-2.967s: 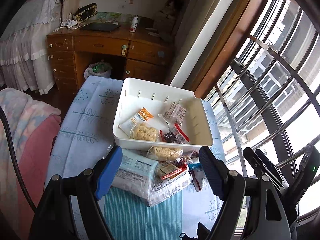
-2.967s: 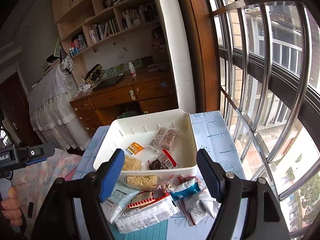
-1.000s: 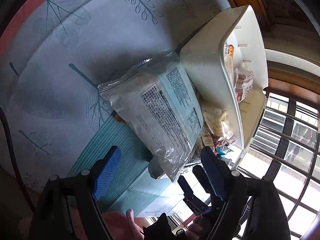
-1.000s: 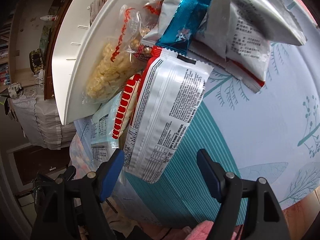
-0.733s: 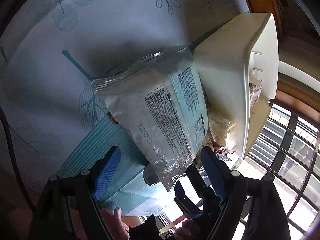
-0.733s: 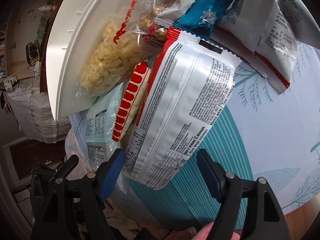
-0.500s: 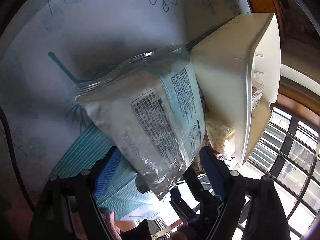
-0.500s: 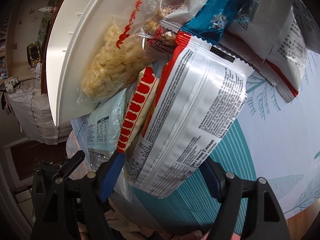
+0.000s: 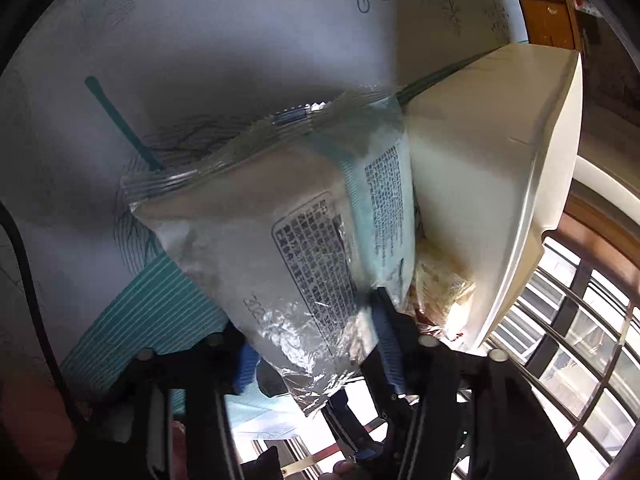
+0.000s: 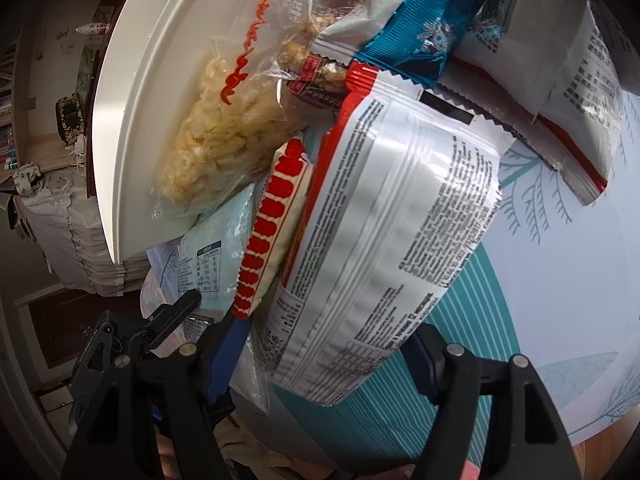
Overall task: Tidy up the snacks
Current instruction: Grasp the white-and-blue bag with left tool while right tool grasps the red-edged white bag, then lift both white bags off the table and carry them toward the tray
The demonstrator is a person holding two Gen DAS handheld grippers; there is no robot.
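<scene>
Both of your grippers had come down from the high view over the tray to the pile of packets lying in front of it, and each now had a packet between its jaws.

Your left gripper [image 9: 316, 348] had dropped onto the silver and pale-blue foil pouch with black print [image 9: 288, 232], and its jaws were closing: where a second earlier they stood wide on either side of the pouch's corner, the blue pads now pinched the crinkled near end. That pouch lay on the leaf-patterned white and teal tablecloth [image 9: 200, 48], with its far edge touching the outer wall of the white plastic tray [image 9: 492, 160] at about 2 o'clock.

Your right gripper [image 10: 328, 352] had slid closer to the large white and silver plastic packet with a red edge [image 10: 392, 232]. Its jaws were closing too, but more slowly; they straddled the packet's near end, and I cannot tell whether the pads had begun to press. At 11 o'clock from it, a clear bag of pale puffed snacks [image 10: 216, 128] leaned on the tray's rim, and a blue foil wrapper [image 10: 416, 36] lay at 12 o'clock.

You had moved from approach to grasp. The left pouch looked ready to lift into the tray; the right grip probably needed to finish closing first.
</scene>
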